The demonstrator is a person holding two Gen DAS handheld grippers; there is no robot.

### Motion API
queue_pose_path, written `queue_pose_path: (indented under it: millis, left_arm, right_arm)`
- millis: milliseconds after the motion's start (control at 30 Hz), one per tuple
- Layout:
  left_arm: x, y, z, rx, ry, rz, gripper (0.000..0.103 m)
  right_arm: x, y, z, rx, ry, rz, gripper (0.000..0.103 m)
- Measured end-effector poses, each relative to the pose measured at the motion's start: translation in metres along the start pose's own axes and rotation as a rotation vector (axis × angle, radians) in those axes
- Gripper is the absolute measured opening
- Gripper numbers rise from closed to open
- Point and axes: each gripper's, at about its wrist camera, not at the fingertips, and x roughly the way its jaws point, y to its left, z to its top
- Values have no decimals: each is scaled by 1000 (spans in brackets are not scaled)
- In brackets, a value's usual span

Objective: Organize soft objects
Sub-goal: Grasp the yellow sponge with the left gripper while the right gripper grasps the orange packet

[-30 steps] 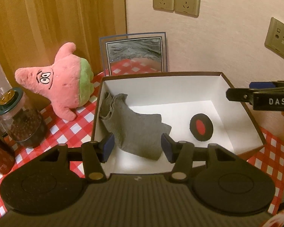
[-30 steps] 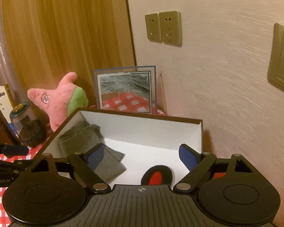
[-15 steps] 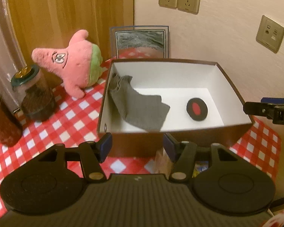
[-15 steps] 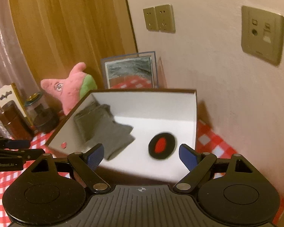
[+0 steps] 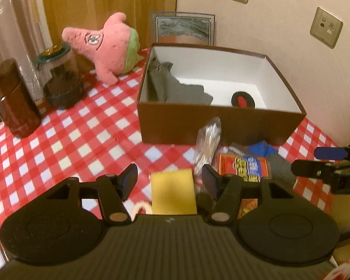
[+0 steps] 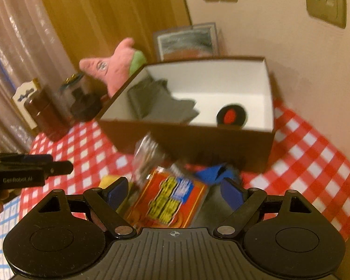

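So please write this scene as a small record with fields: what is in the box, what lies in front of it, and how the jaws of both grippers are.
surface: red checked tablecloth
box: open, brown outside, white inside
in box: grey cloth; black and red disc
in front of box: yellow pad; clear bag; orange packet; blue cloth
behind box, left: pink plush
left gripper: jaws open, empty
right gripper: jaws open, empty
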Motion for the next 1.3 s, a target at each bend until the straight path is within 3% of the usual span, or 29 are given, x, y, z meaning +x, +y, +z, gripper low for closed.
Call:
queue_pose_path:
  millis: [667, 1033, 1167, 1300]
  left_arm:
    - [13, 8, -60, -13, 108, 1, 59]
    - [30, 6, -74, -7, 156, -7, 59]
    - [32, 6, -75, -6, 164, -7, 59]
    - [33, 8, -74, -7, 157, -2, 59]
  right_arm:
    - [29, -7, -69, 155, 134, 16, 84]
    - [57, -19, -87, 263, 194, 66, 68]
    - [62, -25, -88, 348, 205, 132, 50]
    - [53, -26, -78, 377, 157, 168, 34]
